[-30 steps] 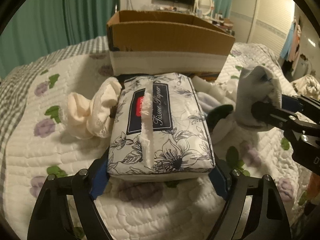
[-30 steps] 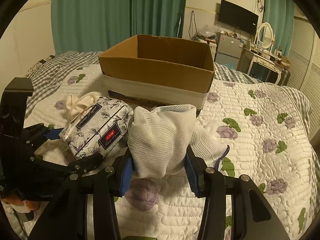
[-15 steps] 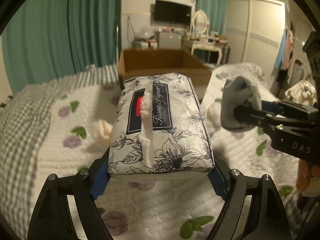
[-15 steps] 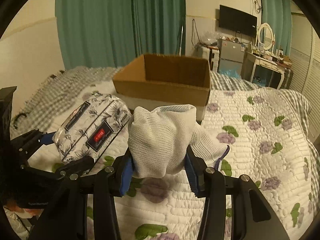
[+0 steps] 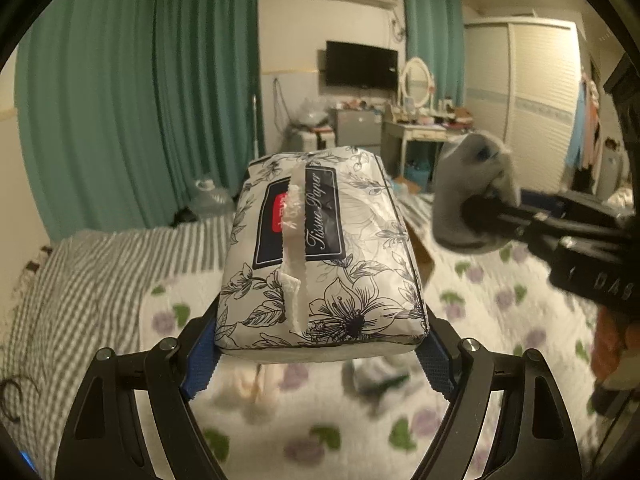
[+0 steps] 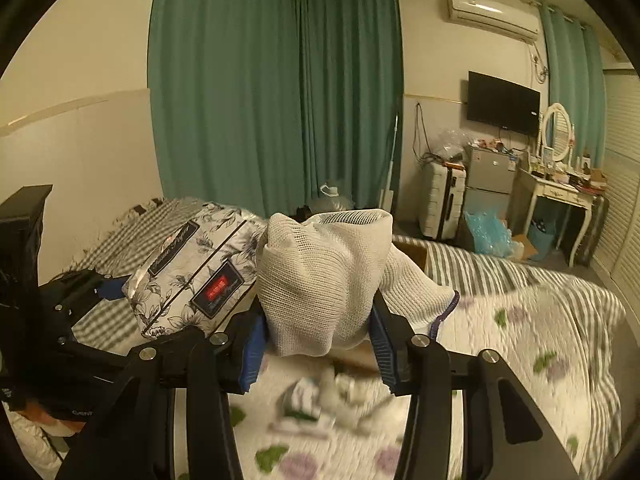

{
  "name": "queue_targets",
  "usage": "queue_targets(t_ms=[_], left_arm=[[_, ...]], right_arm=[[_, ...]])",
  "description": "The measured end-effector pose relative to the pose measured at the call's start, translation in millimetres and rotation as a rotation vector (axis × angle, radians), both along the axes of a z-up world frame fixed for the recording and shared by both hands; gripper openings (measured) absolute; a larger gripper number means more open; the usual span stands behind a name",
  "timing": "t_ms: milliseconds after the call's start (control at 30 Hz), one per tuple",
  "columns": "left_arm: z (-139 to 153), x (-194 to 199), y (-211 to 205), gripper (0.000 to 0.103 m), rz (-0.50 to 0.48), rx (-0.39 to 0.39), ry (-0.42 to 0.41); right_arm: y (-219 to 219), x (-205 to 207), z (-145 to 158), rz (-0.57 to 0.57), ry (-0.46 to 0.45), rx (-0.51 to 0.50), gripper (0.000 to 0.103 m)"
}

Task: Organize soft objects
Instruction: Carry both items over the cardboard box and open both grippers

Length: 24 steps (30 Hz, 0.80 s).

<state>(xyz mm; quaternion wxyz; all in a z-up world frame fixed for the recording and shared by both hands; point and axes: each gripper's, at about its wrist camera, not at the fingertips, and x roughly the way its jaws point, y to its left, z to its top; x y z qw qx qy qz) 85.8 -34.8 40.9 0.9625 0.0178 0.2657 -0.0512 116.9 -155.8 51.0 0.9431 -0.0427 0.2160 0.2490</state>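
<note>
left tongs (image 5: 320,356): clenched on a soft rectangular tissue pack in white wrapper with dark floral line print and a navy label (image 5: 320,264). blue-padded fingers (image 5: 200,364) press its two long sides at the near end. the pack is clear of the bed, label side up, with a strip of white tissue showing from the slit along its top. in the right wrist view the same pack (image 6: 188,272) sits to the left, tilted, between the other tool's jaws.

right tongs (image 6: 318,344): clenched on a bunched white knitted mesh cloth item (image 6: 324,276). it bulges up between the blue pads; a loose part with a dark-edged hem (image 6: 448,308) hangs over the right finger. in the left wrist view this bundle (image 5: 468,196) looks grey and blurred, at the tip of the black tool on the right, beside the pack but apart from it.

below both tools: bed with white quilted cover printed with purple flowers and green leaves (image 6: 540,360); grey-and-white striped blanket (image 5: 80,280) along its far edge. small items lying on the quilt (image 6: 320,396) are blurred; cannot tell what they are. a brown cardboard edge (image 6: 412,252) shows just behind the mesh bundle, mostly hidden.

room: teal curtains (image 6: 260,100), wall-mounted black television (image 5: 362,64), white dressing table with oval mirror (image 6: 556,184).
</note>
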Motion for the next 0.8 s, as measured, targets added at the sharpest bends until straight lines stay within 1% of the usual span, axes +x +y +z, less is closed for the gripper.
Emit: queue_targets(t_ms=[67,167,267,400,467,567,633,667,733,767,800], left_arm=[[4.2,19.0,-2.0,0.083,0.006,-0.004,-0.005],[3.2,52.2,-7.6,0.083,0.016,0.017,-0.007],[-12.7,88.5,-10.1,0.083,0.028,0.045,0.005],[-40.6,123.3,-9.9,0.083,0.040,0.071,0.043],[-58.0,142.8,-5.6,0.084,0.051,0.079,0.073],[-72.9,160.7,-1.3,0.084,0.051,0.067,0.107],[-79.2,165.8,-1.1,0.084,0.055,0.071,0.113],[-81.4,165.7,-2.2,0.085,0.066,0.085,0.111],[-82.0,162.6,-6.7,0.091,0.063,0.097,0.097],[-81.2,159.6,-6.8,0.091,0.060,0.097,0.090],[-79.8,159.3,-10.1,0.091,0.059,0.097,0.087]], right_arm=[[2.2,27.8,2.4,0.021,0.012,0.022,0.046],[7.8,69.7,-4.0,0.045,0.050,0.059,0.046],[16.3,108.3,-18.0,0.045,0.100,0.070,0.046],[28.1,158.3,-48.2,0.029,0.159,0.060,0.046],[29.7,175.9,-61.5,0.029,0.176,0.065,0.046],[28.9,194.7,-76.2,0.030,0.189,0.071,0.047],[27.7,201.8,-84.1,0.025,0.199,0.081,0.048],[27.4,204.4,-86.2,0.025,0.207,0.086,0.051],[28.8,208.0,-88.4,0.036,0.222,0.091,0.053],[29.6,207.9,-87.7,0.029,0.220,0.083,0.058],[29.6,206.6,-85.5,0.015,0.212,0.076,0.068]])
